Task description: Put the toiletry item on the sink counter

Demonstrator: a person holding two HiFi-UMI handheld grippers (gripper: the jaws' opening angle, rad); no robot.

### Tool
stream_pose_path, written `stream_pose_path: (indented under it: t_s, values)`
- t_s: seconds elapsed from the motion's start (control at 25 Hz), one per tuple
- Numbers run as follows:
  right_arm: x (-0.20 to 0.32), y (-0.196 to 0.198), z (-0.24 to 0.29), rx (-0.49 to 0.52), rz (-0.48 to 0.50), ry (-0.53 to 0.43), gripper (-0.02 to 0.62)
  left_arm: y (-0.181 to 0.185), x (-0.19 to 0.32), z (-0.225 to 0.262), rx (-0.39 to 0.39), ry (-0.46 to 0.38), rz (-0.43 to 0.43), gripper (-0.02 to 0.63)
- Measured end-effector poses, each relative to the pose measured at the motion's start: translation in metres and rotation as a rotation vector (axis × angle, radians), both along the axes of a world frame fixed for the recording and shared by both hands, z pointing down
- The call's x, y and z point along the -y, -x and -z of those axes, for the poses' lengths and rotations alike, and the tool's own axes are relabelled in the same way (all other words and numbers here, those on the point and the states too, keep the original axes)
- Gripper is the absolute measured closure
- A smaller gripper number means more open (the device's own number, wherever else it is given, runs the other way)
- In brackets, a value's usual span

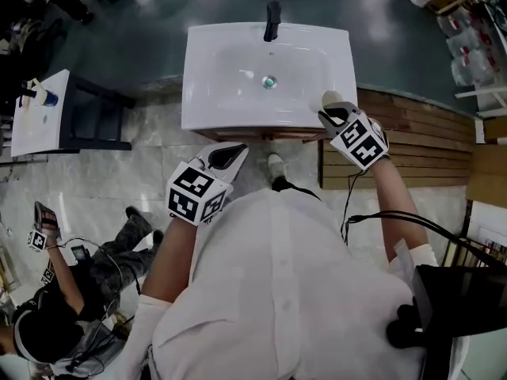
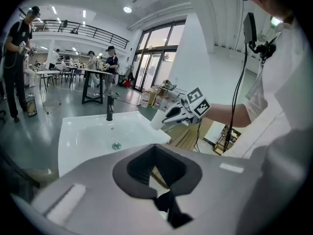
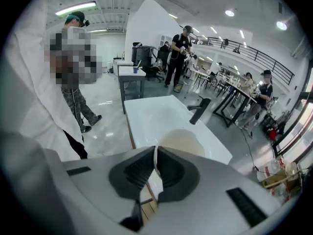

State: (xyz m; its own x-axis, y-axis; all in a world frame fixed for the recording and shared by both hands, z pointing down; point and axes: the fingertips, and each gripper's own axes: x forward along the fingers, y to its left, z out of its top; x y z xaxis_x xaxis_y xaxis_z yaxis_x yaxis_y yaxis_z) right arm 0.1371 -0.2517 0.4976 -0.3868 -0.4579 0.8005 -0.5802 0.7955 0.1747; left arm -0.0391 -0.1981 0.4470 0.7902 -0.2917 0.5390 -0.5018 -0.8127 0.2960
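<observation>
A: Where does the task's thing lie?

B: The pale toiletry item (image 1: 330,98) is pinched by its thin near edge in the right tool (image 1: 336,115), whose jaws are pressed onto it. It sits at the front right corner of the bench (image 1: 345,58), just beyond the jaw tips on the side away from the person.

A: Is it touching the bench?

B: No view settles that. It looks just above the corner or barely on it.

A: And its long axis?

B: It seems to run outward from the jaws toward the back of the sink, tilted a little.

A: What about the other arm?

B: The left tool (image 1: 231,155) sits low before the sink's front edge, jaws closed together on nothing, well apart from the item. The right is plainly nearer.

A: Is anything in the way?

B: Little. The basin (image 1: 261,62) with its drain (image 1: 269,81) lies left of the item, and the dark tap (image 1: 272,20) stands at the back, well apart. The flat strip is narrow there, so the item could slide into the basin or off the corner toward the wooden slats (image 1: 412,137).
</observation>
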Motion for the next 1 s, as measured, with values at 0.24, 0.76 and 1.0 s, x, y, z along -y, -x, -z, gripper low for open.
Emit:
stream_pose_path:
  t_s: [0.24,0.76,1.0]
  values:
    - [0.066,-0.054,-0.011,-0.024,0.044,0.006,0.583,-0.038,0.033,0.0,0.01,0.012,0.057,0.6]
    - [0.188,-0.111,-0.062,-0.091,0.148,0.046,0.582,-0.058,0.095,-0.006,0.052,0.023,0.211,0.6]
    - [0.234,-0.125,-0.085,-0.156,0.202,0.059,0.581,-0.053,0.103,-0.017,0.08,0.057,0.261,0.6]
